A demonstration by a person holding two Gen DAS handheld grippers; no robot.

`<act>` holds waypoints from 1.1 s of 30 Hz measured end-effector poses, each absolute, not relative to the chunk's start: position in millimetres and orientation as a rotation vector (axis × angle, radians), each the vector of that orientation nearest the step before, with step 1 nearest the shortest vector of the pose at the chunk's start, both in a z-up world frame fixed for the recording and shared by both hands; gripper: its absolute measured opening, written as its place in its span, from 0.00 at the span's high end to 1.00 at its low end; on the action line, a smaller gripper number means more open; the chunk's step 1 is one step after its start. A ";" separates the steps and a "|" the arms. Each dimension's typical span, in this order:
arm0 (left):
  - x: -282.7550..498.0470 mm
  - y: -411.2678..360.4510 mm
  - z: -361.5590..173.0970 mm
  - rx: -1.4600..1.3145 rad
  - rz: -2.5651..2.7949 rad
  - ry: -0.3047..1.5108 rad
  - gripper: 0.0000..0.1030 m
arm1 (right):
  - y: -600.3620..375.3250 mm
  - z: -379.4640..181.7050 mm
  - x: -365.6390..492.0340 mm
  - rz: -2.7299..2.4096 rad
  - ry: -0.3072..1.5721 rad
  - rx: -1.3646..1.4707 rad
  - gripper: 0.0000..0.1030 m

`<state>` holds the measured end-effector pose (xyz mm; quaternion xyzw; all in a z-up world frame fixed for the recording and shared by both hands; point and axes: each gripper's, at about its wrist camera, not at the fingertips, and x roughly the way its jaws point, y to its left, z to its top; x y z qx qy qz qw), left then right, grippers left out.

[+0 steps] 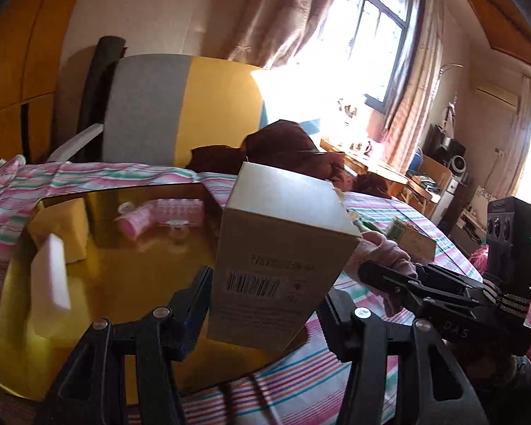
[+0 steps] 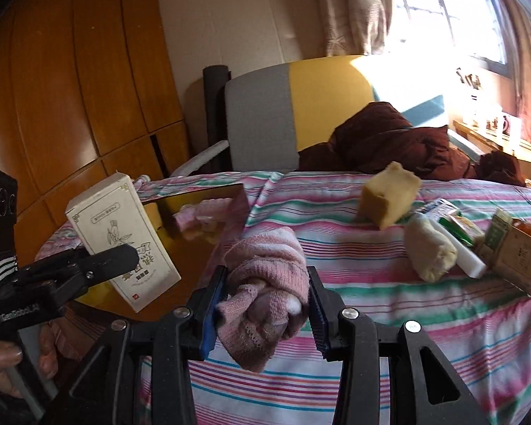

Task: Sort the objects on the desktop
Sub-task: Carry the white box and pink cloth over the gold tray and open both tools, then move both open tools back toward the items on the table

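Both tongs grip: left tongs a pale barcoded carton, right tongs pink knitted socks

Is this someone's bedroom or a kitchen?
Probably a bedroom: a striped sheet covers a bed-like surface, a padded headboard stands behind it, and curtains hang by the window.

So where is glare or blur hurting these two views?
Left wrist view: the window blows out white, and the gold tray mirrors its contents, which look smeared. Right wrist view: window glare top right; the pink sock in the right tool stays sharp.
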<state>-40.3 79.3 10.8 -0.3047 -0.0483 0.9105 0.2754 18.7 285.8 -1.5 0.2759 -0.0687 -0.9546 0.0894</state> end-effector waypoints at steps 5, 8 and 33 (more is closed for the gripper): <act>-69.3 37.5 2.0 -0.921 2.523 -0.151 0.45 | 245.2 0.7 -21.2 -2.709 -0.147 0.863 0.58; -90.7 24.4 -2.6 -0.993 2.534 -0.156 0.45 | 226.3 -1.5 -48.4 -2.644 -0.113 0.915 0.58; -139.8 -11.4 12.1 -1.031 2.621 -0.241 0.37 | 247.6 -2.0 -77.1 -2.710 -0.206 0.929 0.46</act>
